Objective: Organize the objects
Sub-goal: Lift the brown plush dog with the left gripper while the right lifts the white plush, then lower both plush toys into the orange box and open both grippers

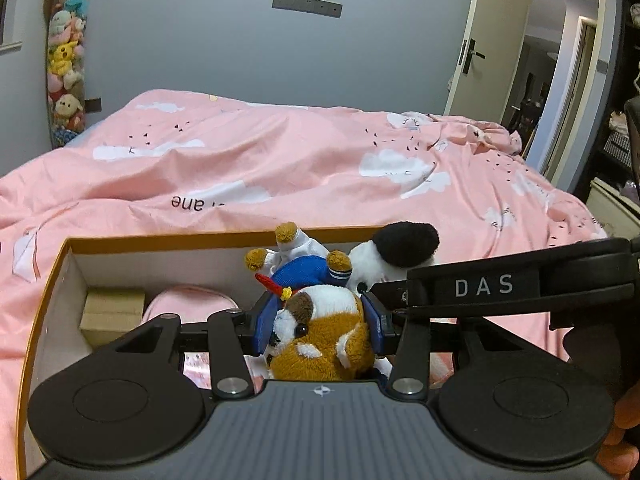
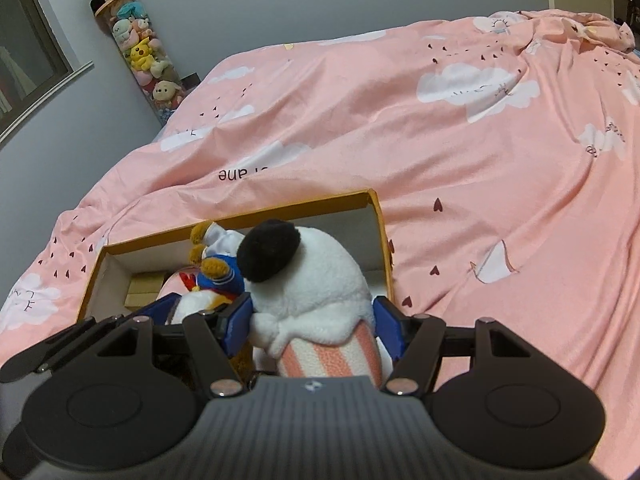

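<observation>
My left gripper [image 1: 320, 326] is shut on a brown and white plush dog in a blue sailor top [image 1: 320, 332], held head-down over the orange-rimmed cardboard box [image 1: 168, 236]. My right gripper [image 2: 312, 316] is shut on a white plush with a black ear and a pink striped body [image 2: 316, 284], over the right part of the same box [image 2: 376, 216]. That white plush [image 1: 396, 252] shows beside the dog in the left wrist view, and the dog [image 2: 216, 272] shows left of it in the right wrist view. The two toys touch.
Inside the box lie a tan block [image 1: 112, 312] and a pink pouch [image 1: 188, 304]. The box rests on a bed with a pink cloud-print duvet [image 1: 320, 160]. A tall clear tube of plush toys [image 1: 66, 60] stands in the far corner. An open door [image 1: 492, 32] is at the right.
</observation>
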